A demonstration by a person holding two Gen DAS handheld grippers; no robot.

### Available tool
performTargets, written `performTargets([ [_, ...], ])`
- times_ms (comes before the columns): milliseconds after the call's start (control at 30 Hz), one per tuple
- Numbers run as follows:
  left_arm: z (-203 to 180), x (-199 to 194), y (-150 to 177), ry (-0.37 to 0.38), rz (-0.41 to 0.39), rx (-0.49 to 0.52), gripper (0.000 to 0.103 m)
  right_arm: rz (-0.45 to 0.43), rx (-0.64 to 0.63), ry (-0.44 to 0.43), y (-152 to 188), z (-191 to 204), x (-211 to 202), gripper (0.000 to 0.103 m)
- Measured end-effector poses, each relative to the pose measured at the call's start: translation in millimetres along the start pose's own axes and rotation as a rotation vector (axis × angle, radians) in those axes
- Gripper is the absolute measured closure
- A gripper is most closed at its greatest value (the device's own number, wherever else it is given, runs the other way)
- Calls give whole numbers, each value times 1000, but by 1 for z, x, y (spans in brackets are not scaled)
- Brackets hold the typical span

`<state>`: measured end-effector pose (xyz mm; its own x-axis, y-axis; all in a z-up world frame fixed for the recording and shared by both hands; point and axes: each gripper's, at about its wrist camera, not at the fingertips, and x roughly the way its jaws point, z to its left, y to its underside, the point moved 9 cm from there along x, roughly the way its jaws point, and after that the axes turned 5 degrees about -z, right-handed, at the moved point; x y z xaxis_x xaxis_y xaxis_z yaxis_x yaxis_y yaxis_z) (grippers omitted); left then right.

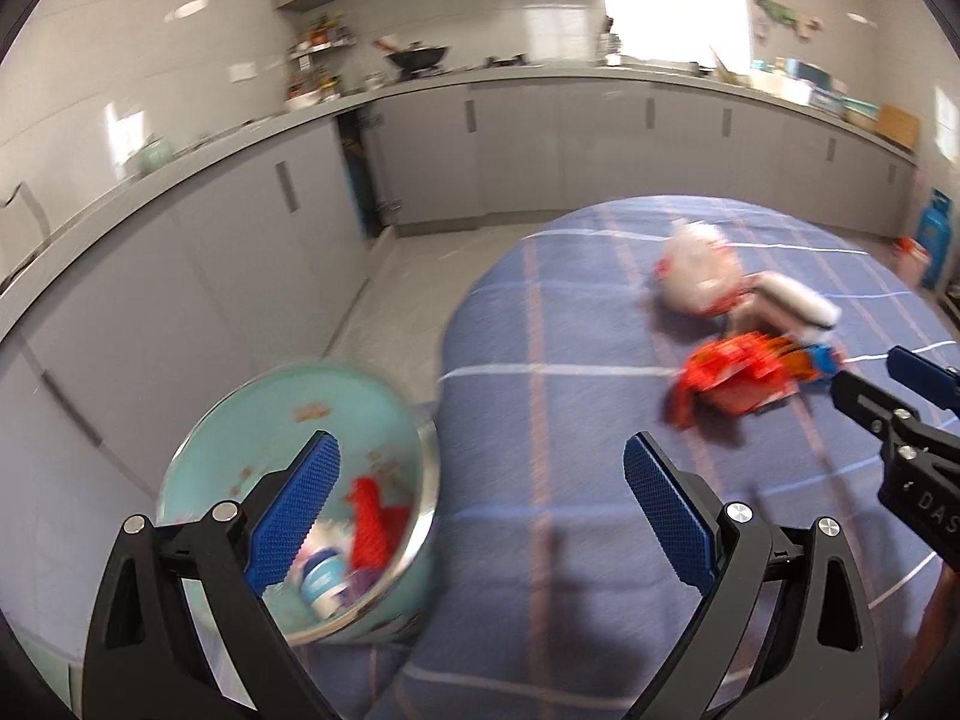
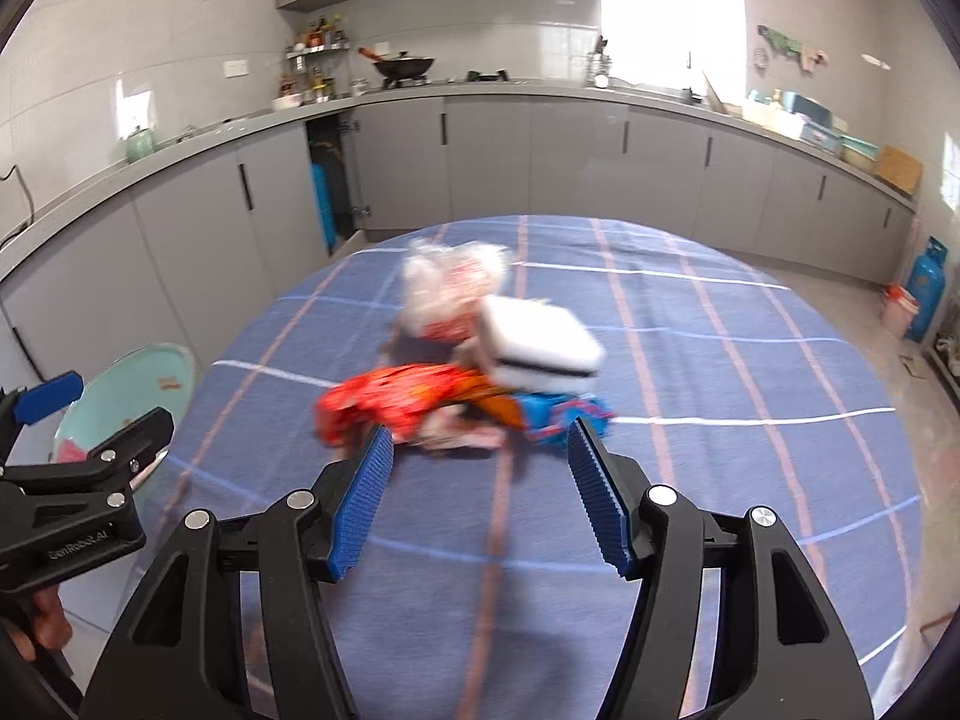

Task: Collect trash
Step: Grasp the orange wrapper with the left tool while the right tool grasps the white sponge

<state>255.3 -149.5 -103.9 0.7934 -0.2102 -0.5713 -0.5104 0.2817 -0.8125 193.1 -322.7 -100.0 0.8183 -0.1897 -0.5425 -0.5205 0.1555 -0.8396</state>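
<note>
A pile of trash lies on the blue checked tablecloth (image 2: 720, 360): a red wrapper (image 2: 396, 402), a blue wrapper (image 2: 552, 411), a white box (image 2: 540, 345) and a clear plastic bag (image 2: 450, 288). The pile also shows in the left wrist view, with the red wrapper (image 1: 732, 372) nearest. A teal trash bin (image 1: 288, 450) stands beside the table's left edge and holds several wrappers. My left gripper (image 1: 480, 504) is open and empty, over the gap between bin and table. My right gripper (image 2: 480, 480) is open and empty, just short of the pile.
Grey kitchen cabinets and a counter (image 2: 540, 96) run along the far walls, with a wok (image 2: 402, 66) on the stove. One cabinet door stands open (image 2: 327, 180). A blue gas cylinder (image 2: 927, 288) stands on the floor at the right.
</note>
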Motion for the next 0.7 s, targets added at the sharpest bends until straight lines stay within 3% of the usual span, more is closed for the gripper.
performTargets([
  [367, -98, 31, -42, 191, -27, 133, 9, 18, 60, -12, -3, -51, -2, 42],
  [567, -128, 63, -32, 199, 56, 199, 10, 32, 68, 2, -3, -70, 3, 42],
  [600, -131, 68, -28, 195, 77, 207, 13, 35, 72, 1, -3, -73, 3, 42],
  [700, -136, 80, -17, 217, 145, 202, 38, 41, 84, -15, -1, -76, 5, 42],
])
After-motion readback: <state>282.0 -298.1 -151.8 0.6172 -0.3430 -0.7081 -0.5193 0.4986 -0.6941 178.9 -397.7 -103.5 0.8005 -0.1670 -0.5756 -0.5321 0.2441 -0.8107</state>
